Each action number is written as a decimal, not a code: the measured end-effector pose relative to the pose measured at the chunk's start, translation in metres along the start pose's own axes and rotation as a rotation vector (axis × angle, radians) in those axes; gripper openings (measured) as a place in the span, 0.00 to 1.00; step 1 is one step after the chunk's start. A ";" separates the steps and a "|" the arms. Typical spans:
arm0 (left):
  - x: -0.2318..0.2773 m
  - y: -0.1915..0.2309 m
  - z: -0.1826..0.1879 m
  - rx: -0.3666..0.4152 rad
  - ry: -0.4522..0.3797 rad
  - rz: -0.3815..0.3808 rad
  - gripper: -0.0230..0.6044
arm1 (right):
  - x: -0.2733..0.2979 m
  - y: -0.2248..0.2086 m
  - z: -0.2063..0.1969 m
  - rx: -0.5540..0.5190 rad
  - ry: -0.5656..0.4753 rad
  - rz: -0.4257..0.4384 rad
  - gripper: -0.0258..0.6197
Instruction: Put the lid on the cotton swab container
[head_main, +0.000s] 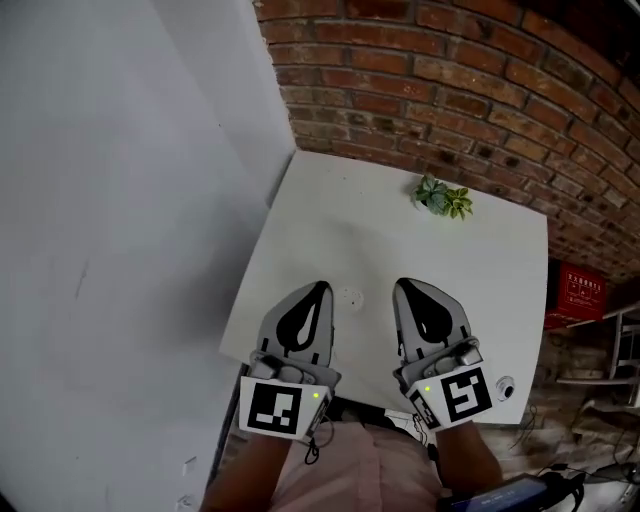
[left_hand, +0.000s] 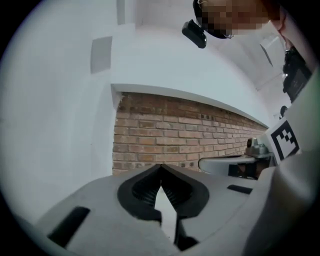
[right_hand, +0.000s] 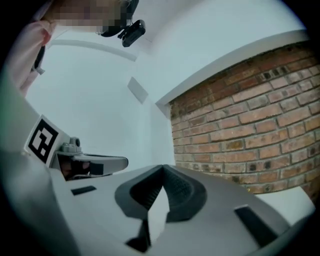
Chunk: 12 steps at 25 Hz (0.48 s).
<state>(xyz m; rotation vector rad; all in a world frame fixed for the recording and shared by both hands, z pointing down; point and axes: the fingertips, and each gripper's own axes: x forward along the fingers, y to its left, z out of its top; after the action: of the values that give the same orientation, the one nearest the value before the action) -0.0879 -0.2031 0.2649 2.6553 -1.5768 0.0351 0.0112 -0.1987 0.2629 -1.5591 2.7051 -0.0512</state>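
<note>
The left gripper (head_main: 321, 287) and the right gripper (head_main: 401, 285) are both closed on nothing at lower centre. Between them on the table (head_main: 400, 235) lies a faint round shape, probably the cotton swab container (head_main: 350, 297). Whether its lid is on cannot be told.

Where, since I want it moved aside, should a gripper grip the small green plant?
Probably low at the base of the plant, coming level from the near side: its leaves splay outward and look flimsy, and the brick wall stands close behind. Any pot is hidden.
</note>
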 end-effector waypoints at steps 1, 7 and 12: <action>-0.002 0.002 0.010 0.014 -0.034 0.010 0.04 | -0.002 0.000 0.006 -0.006 -0.008 -0.014 0.05; -0.011 -0.001 0.040 0.012 -0.126 0.028 0.04 | -0.014 -0.006 0.019 -0.032 -0.013 -0.074 0.05; -0.014 -0.005 0.040 0.024 -0.127 0.016 0.04 | -0.019 -0.009 0.017 -0.055 -0.004 -0.101 0.05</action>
<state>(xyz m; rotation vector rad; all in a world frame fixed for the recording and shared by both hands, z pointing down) -0.0905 -0.1910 0.2243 2.7124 -1.6437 -0.1174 0.0290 -0.1874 0.2459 -1.7079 2.6451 0.0254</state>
